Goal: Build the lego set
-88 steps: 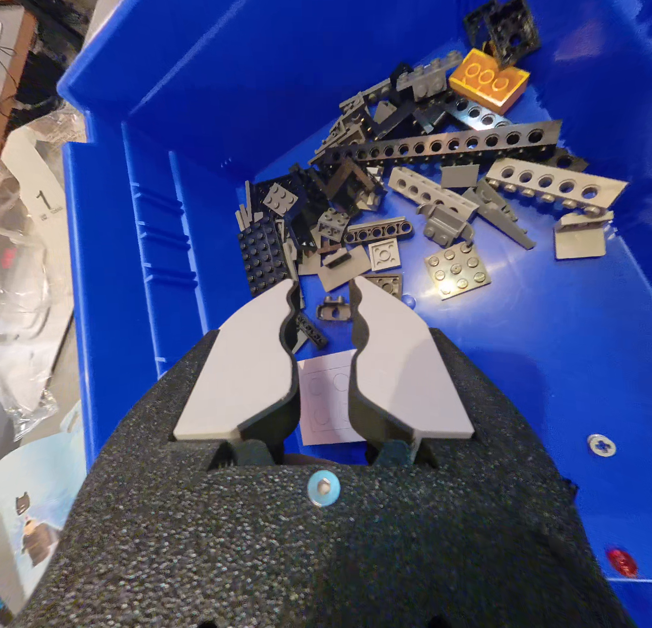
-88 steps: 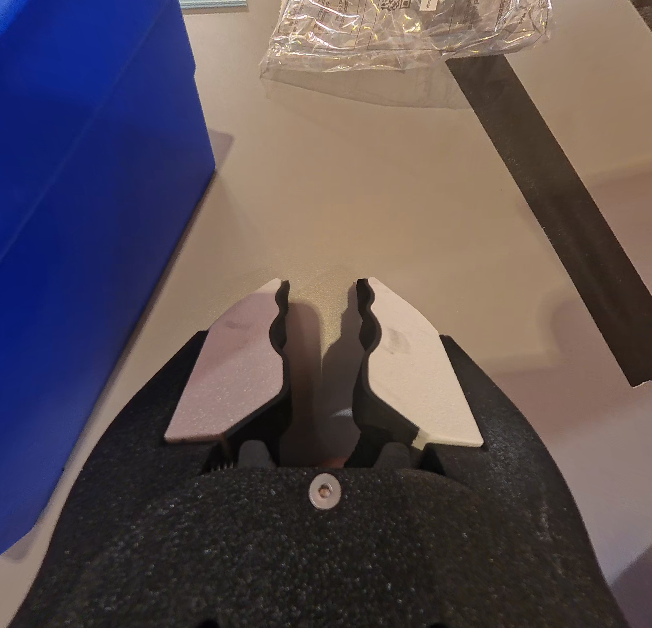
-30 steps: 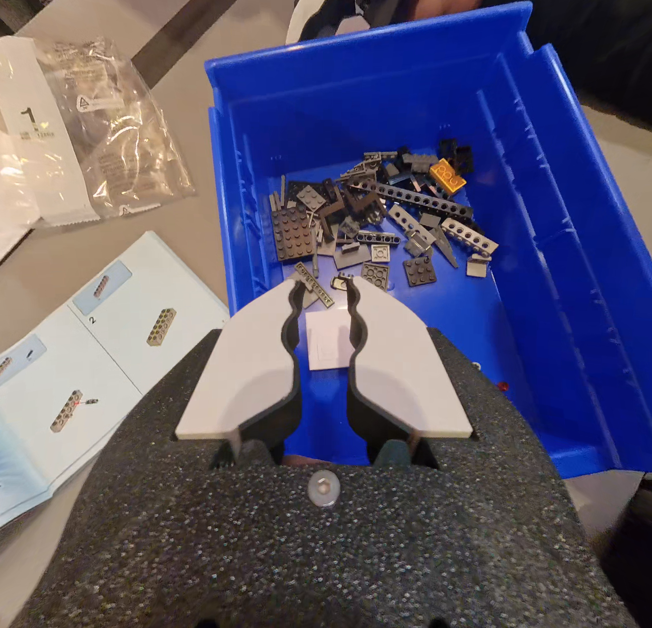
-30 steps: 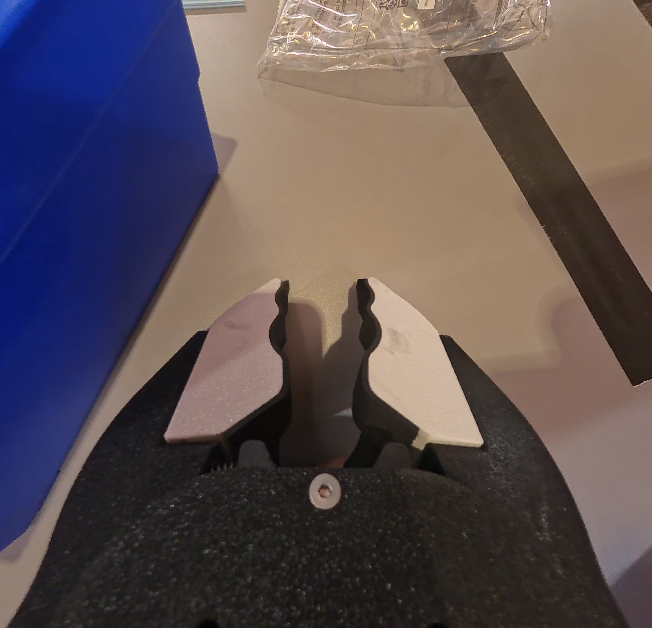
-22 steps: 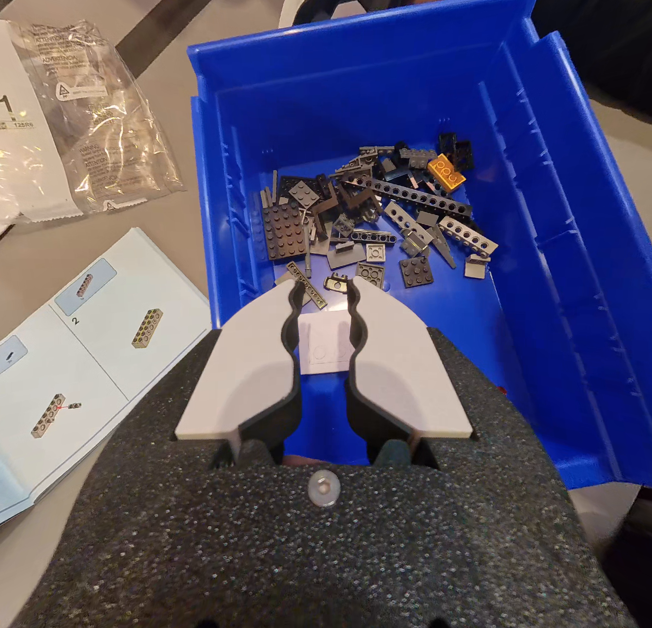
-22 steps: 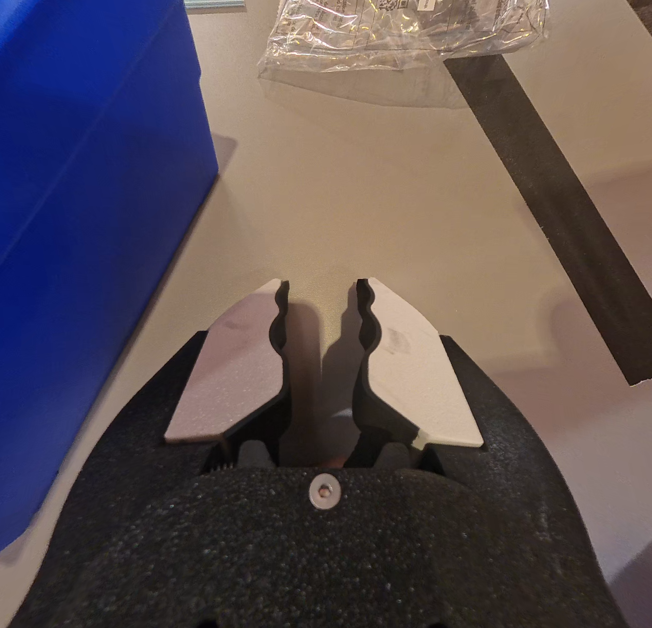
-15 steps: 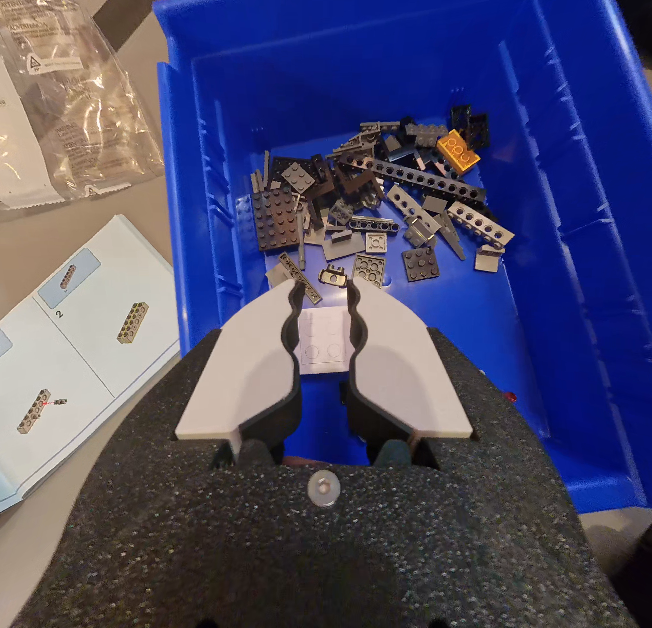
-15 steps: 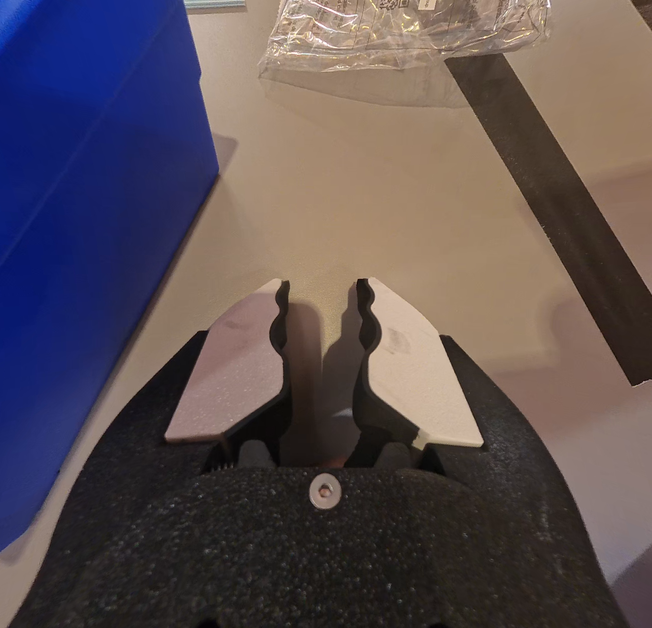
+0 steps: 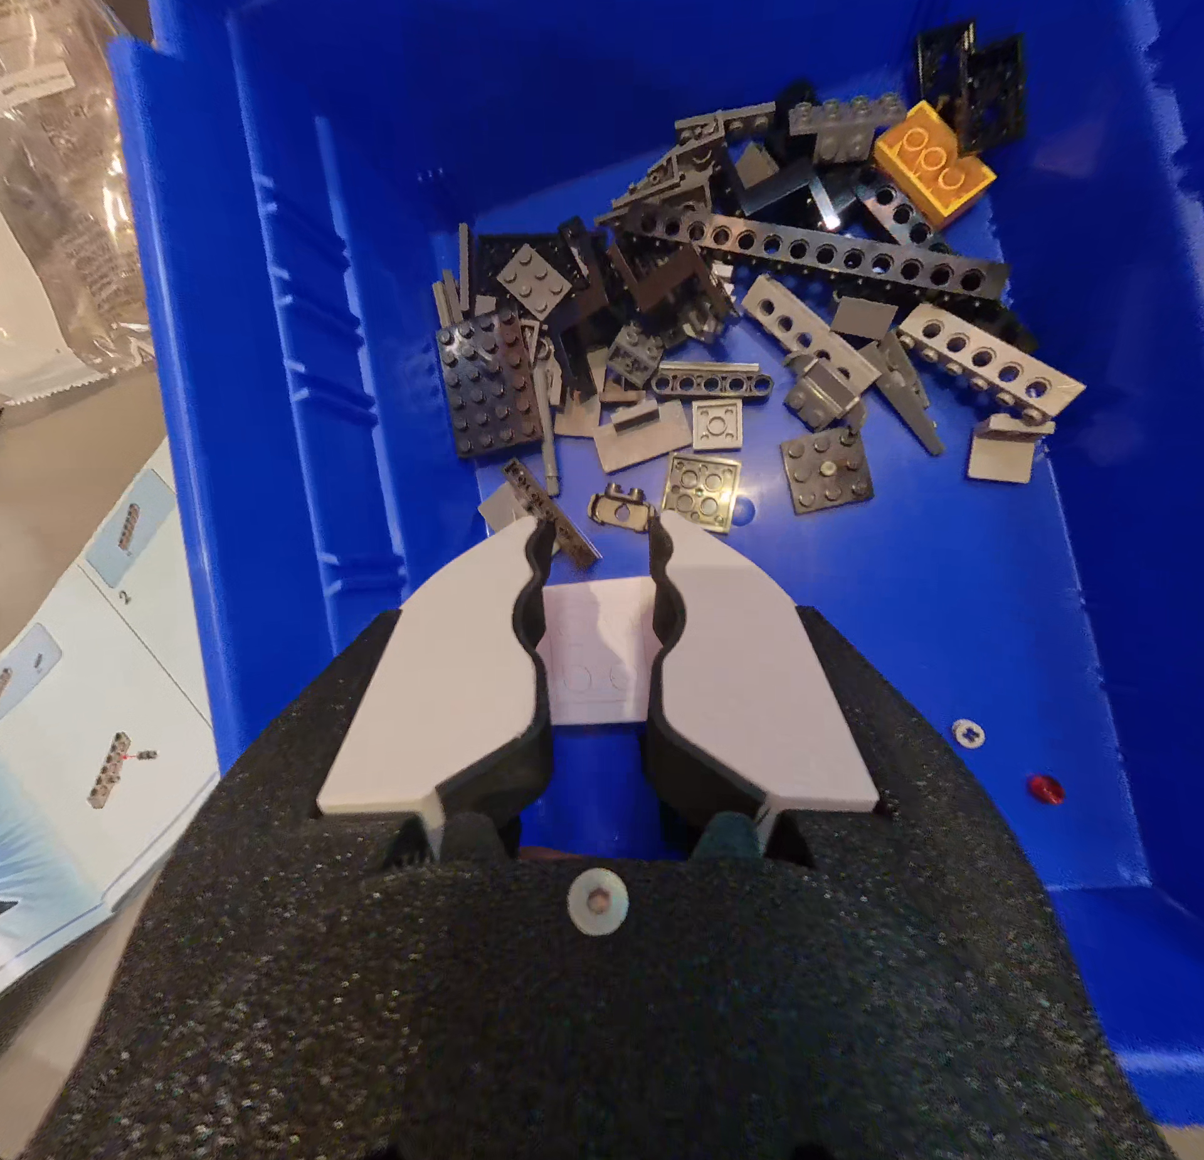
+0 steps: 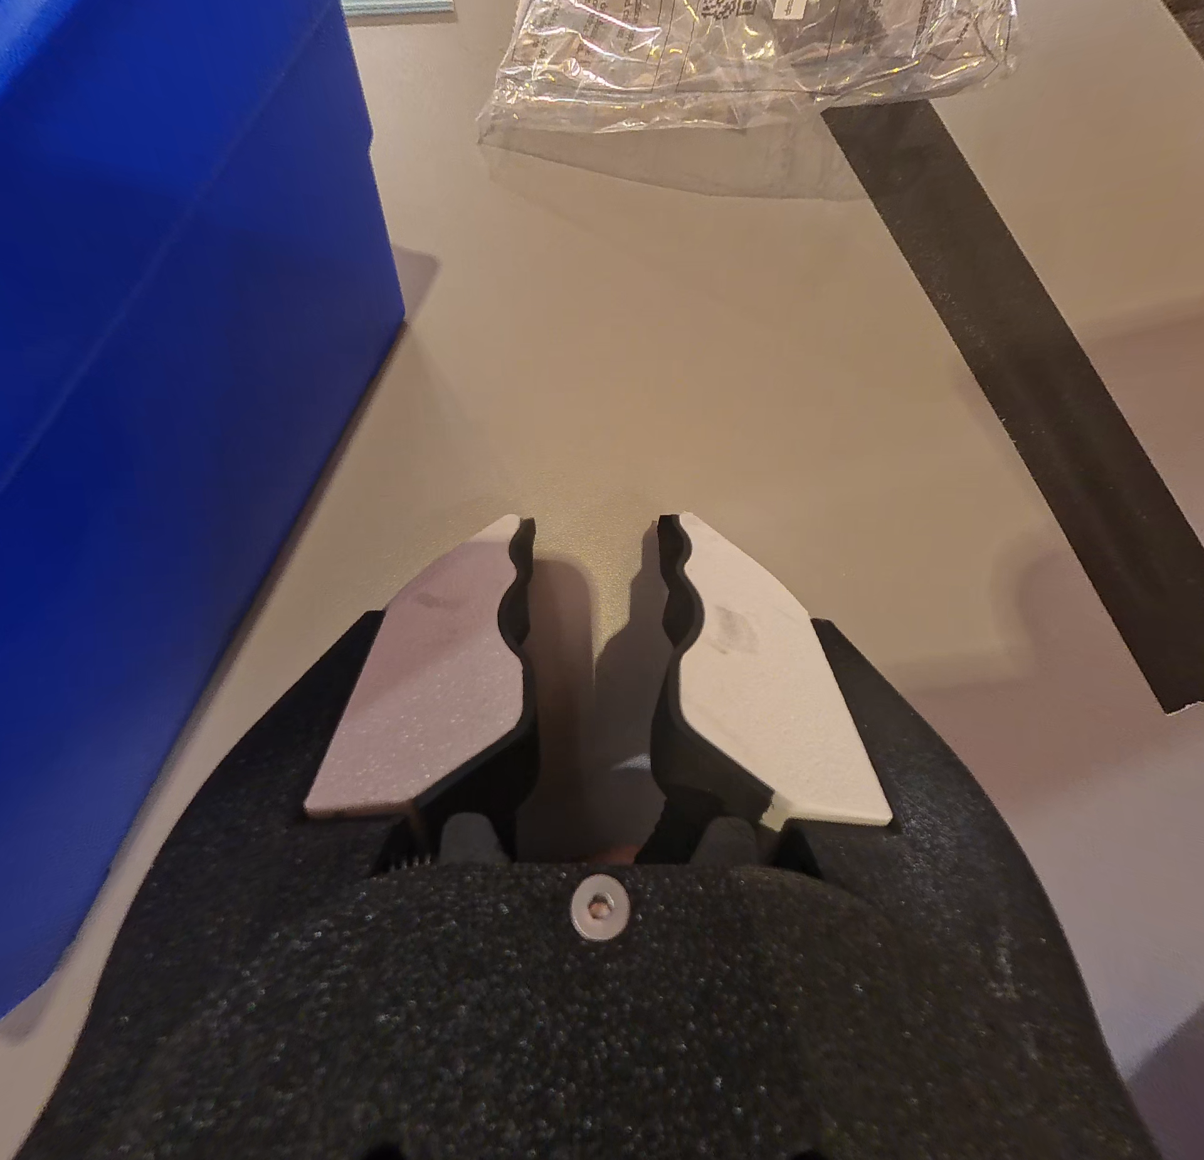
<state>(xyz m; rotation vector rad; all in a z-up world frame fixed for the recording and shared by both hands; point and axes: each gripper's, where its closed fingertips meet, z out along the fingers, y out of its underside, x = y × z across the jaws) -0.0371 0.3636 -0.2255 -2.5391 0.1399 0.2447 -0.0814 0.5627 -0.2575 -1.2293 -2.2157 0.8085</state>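
My left gripper (image 9: 594,529) is open and empty, reaching down into a blue bin (image 9: 273,295). Just beyond its fingertips lie a small grey clip-like piece (image 9: 620,510) and a thin dark strip plate (image 9: 550,513). A white paper square (image 9: 599,646) lies on the bin floor under the jaws. A pile of grey and black building bricks (image 9: 703,321) with one orange brick (image 9: 935,161) fills the far part of the bin. My right gripper (image 10: 594,532) is open and empty, low over the beige table (image 10: 684,360), beside the bin's outer wall (image 10: 163,347).
An instruction booklet (image 9: 98,738) and clear plastic bags (image 9: 58,184) lie left of the bin. Another clear bag (image 10: 749,34) lies ahead of my right gripper, and a black strip (image 10: 1042,373) crosses the table to its right. A red stud (image 9: 1044,790) and a white stud (image 9: 968,733) lie on the bin floor. Across from one pair of fingers to the other is roughly 20 centimetres.
My left gripper has moved forward and down into the bin, closer to the bricks, and its jaws have opened slightly. My right gripper has stayed still and open.
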